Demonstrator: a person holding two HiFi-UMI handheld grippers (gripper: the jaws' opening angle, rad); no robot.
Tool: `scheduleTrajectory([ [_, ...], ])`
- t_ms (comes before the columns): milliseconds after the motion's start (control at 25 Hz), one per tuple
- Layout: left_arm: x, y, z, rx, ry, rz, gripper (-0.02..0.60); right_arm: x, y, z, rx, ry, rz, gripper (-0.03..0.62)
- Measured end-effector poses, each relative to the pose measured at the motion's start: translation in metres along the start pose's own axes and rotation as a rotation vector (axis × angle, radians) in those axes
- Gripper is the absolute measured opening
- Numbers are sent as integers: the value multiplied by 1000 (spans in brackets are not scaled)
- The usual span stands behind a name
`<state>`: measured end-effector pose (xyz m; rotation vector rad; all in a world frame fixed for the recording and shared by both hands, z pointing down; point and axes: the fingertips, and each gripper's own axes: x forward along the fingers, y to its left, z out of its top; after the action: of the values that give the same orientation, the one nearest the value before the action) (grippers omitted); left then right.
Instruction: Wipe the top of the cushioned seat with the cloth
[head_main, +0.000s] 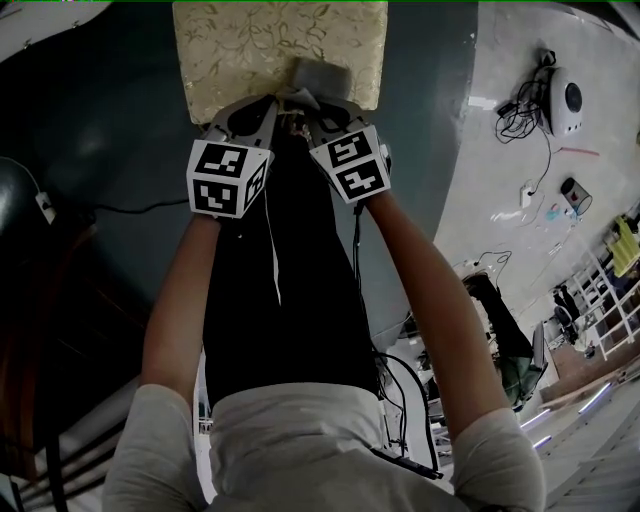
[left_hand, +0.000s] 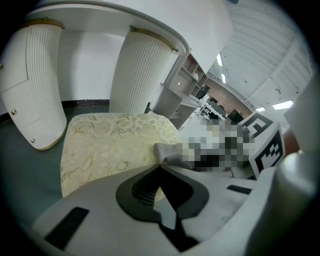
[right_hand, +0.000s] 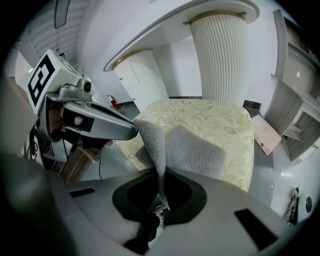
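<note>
Head view looks down past the person's arms at the seat (head_main: 250, 50), a cream cushion with a leaf pattern, at the top of the picture on a dark floor (head_main: 110, 110). The cloth (head_main: 318, 72), grey and coarse, lies on the seat's top at its near edge, right of the middle. Both grippers reach it side by side with their marker cubes close together, the left gripper (head_main: 268, 103) just beside the right gripper (head_main: 318, 108).

Right gripper view shows that claw closed on the cloth. A narrow fold runs down between the two jaws and is pinched there, and the same fold stands upright above them. The rest of the cloth lies flat on the cushion beyond. The tip of the left gripper touches the top of the upright fold from the left.

Left gripper view shows its jaws brought together at the tips, with a slim gap only further back. The tips meet on a corner of the cloth, and the bulk of it lies just beyond, on the near right part of the seat.

Behind the seat stand two white fluted columns (left_hand: 142, 75) under a white curved top. Cables (head_main: 522, 108) lie well to the right of the seat
</note>
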<state>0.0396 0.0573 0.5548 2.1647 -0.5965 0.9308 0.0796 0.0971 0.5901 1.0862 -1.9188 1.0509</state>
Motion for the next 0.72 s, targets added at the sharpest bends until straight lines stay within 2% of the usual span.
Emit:
scheduleTrajectory([
  [720,22,-36,0,90,57,-53,14,-26,-38,-30,94,-31,-84,20],
])
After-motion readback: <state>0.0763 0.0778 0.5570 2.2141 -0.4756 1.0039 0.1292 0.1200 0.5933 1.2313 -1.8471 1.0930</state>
